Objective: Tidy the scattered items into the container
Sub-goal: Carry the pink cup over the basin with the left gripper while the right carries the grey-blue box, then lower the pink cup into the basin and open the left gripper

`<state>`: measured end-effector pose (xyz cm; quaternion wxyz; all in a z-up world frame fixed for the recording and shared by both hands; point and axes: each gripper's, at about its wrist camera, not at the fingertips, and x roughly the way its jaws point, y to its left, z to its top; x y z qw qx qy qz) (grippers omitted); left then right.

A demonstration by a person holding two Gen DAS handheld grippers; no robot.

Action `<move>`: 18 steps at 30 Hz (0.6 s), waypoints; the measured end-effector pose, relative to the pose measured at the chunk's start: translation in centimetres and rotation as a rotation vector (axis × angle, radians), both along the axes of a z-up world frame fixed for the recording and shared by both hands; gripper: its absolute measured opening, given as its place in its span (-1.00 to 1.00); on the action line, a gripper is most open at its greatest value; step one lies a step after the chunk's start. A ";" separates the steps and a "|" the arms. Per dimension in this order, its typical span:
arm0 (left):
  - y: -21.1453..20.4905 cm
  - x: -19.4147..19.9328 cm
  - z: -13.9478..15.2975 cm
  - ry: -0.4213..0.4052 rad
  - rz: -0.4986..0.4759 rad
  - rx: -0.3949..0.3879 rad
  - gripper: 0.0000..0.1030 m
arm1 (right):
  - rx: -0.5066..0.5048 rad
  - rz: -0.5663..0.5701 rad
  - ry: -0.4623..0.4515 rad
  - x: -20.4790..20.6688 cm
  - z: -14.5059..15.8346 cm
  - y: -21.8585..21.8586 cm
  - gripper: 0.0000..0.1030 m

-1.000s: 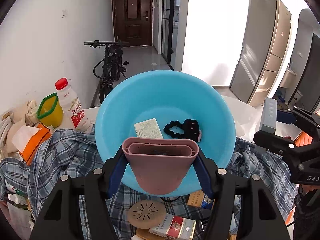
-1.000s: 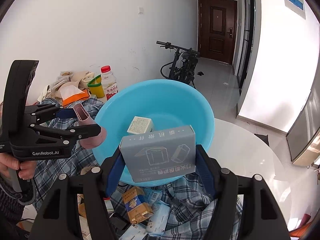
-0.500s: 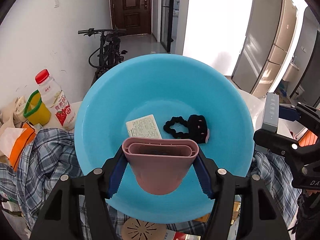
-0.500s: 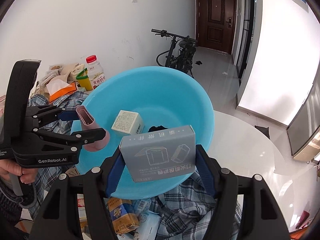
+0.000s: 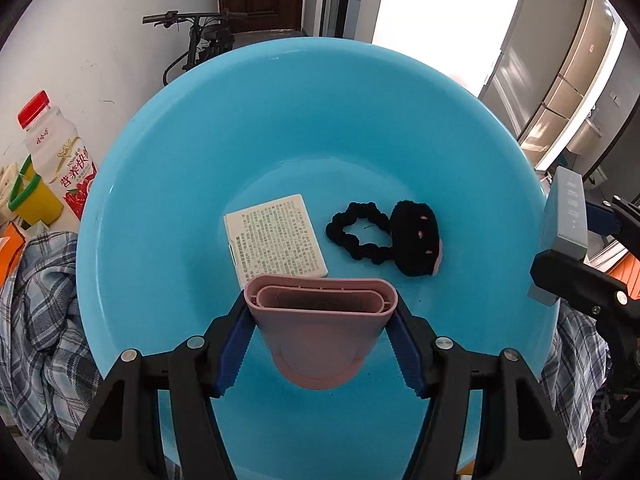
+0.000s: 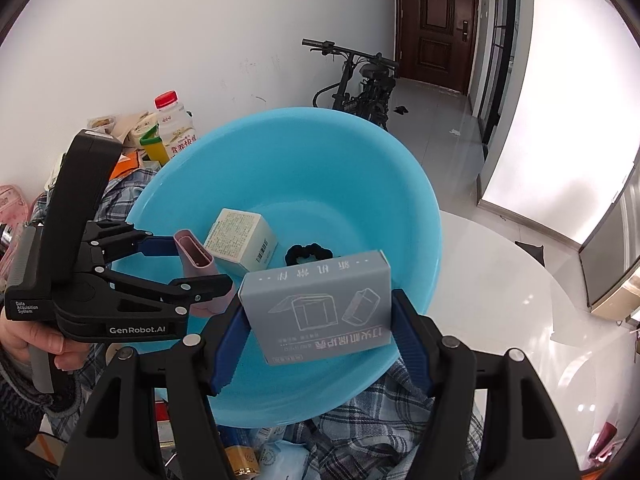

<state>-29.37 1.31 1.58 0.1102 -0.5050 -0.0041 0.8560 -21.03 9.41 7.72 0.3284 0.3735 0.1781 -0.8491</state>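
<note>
Left wrist view: pink nozzle-shaped piece (image 5: pixel 320 332), flat-mouthed and hollow, clamped across its wide sides by the left gripper (image 5: pixel 320 344), hanging over the near inside of the blue basin (image 5: pixel 168 152). Looks like light moulded plastic, stiff, with smooth walls; likely to slip if pinched near the tapering round end, so the broad flat flanks are the sensible hold. Should survive a short drop.

Right gripper (image 6: pixel 320 344) has its jaws closed on a grey carton (image 6: pixel 320 304), held by its two short ends above the basin's near rim. Thin card, probably light; may dent under a hard squeeze, so the ends and corners are the better hold.

Already inside the basin: a cream printed box (image 5: pixel 276 236) near the centre, a black scrunchie (image 5: pixel 380 236) just beside it.

Outside the basin: plaid cloth (image 5: pixel 44 320) under and around it, a red-capped drink bottle (image 5: pixel 56 152) to its left, more small packets (image 6: pixel 260 456) at its near edge on the tabletop (image 6: pixel 520 280).
</note>
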 end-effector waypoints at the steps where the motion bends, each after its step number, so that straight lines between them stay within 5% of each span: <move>1: 0.2 -0.1 -0.2 -0.003 -0.005 -0.005 0.29 | 0.003 0.003 0.001 0.0 -0.1 -0.2 0.28; 18: 1.3 -1.0 -2.4 -0.079 -0.038 -0.035 0.29 | 0.003 -0.002 0.001 -0.2 -0.5 -0.4 0.28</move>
